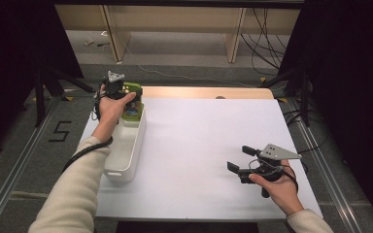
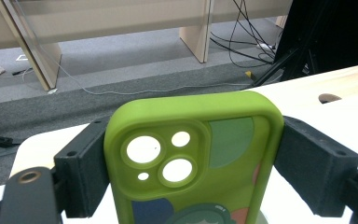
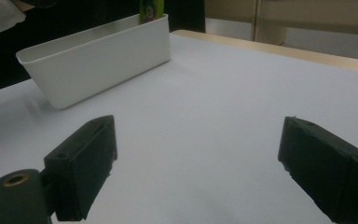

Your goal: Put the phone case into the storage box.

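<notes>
- Your right gripper (image 1: 240, 162) sits nearest you, well to the right of the white bin (image 1: 137, 145). Its jaws are spread wide with nothing between them, over bare white tabletop (image 1: 209, 141).
- The bin is your landmark: a long, narrow tub of smooth matte plastic with rounded corners and a rolled rim, lying lengthwise near the table's left edge.
- At the bin's far end, your left gripper (image 1: 126, 92) is clamped on the green phone case (image 2: 193, 154), one jaw pressing each long side. The case stands upright, its lower part seemingly down inside the bin.
- The case looks like soft, rubbery silicone: lime green, rounded corners, a raised camera surround with round cut-outs, and a cartoon print in muted colours.
- I judge the step in hand is either setting the case into the bin or lifting it out; I cannot tell which.
- Next move, if placing: lower it straight, release gently, and withdraw upward so the grippy material does not drag on the pads.
</notes>
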Tool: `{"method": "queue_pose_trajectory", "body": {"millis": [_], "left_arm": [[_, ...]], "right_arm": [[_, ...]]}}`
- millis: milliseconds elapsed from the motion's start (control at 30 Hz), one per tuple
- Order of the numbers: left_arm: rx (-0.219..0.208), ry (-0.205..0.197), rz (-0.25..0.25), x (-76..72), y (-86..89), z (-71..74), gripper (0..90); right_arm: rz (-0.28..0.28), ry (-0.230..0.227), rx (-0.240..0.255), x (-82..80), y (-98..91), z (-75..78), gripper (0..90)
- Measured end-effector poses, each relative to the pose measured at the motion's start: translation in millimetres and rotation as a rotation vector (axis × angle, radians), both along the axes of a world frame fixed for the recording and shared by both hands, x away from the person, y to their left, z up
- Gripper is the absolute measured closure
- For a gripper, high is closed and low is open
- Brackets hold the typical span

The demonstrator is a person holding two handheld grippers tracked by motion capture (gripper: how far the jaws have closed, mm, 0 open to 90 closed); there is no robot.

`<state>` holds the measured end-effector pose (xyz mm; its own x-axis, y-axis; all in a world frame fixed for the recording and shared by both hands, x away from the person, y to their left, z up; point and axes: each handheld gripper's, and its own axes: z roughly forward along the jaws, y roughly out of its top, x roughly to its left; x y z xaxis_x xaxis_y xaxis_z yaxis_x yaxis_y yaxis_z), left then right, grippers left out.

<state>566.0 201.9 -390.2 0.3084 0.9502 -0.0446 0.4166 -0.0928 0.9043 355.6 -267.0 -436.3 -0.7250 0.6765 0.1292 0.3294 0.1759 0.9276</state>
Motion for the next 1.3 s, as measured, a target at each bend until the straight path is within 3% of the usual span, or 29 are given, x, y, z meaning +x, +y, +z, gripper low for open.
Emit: {"method": "queue_pose_trajectory", "body": {"millis": [1300], "left_arm": [[-0.006,0.046,0.002,2.0,0.9,-14.6,16.4]], "right_arm": [[-0.001,0.003,-0.001,0.3,-0.1,-0.5,12.6]]}}
